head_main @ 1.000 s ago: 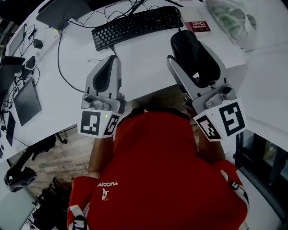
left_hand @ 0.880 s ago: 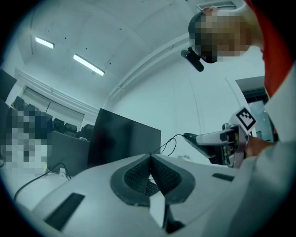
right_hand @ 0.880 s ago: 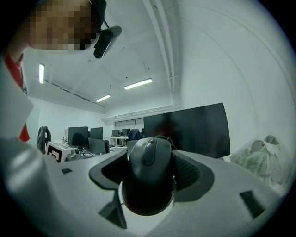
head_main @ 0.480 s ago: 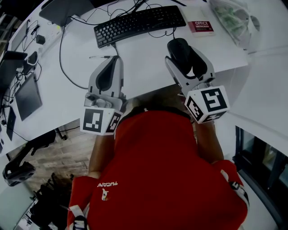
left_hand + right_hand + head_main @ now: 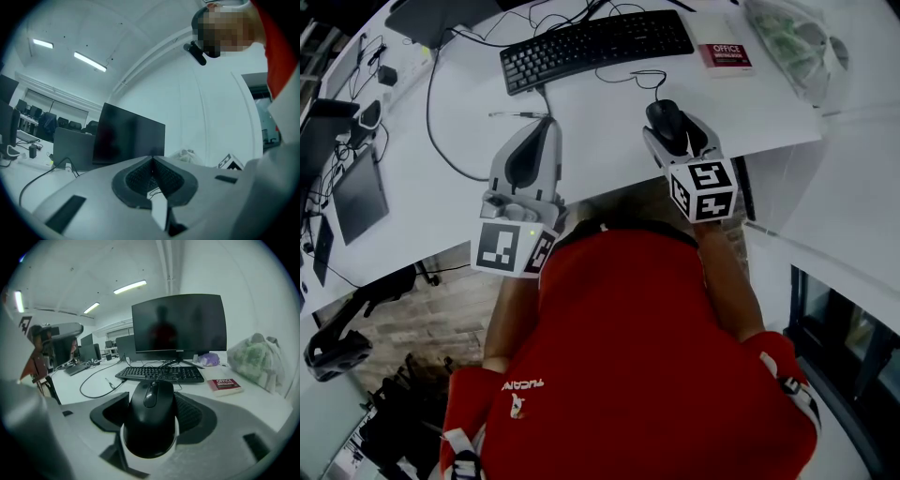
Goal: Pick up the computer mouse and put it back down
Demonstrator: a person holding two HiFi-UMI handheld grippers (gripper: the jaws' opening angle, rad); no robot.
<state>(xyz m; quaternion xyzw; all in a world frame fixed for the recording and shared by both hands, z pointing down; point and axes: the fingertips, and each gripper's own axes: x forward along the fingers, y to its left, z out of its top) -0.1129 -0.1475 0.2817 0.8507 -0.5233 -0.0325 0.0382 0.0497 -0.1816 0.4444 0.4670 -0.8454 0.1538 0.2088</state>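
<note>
A black wired computer mouse sits between the jaws of my right gripper, low over the white desk near its front edge. In the right gripper view the mouse fills the gap of the right gripper, with a pad against each of its sides. I cannot tell whether it touches the desk. My left gripper hovers to the left over the desk, pointing level. Seen in its own view, the left gripper has its pads meeting, with nothing between them.
A black keyboard lies behind the mouse, with a red book and a plastic bag to its right. A dark monitor stands at the back. Cables and a tablet lie on the left.
My right gripper has dropped well down toward the desk with the mouse in it and now tilts downward. The left gripper has barely moved.
</note>
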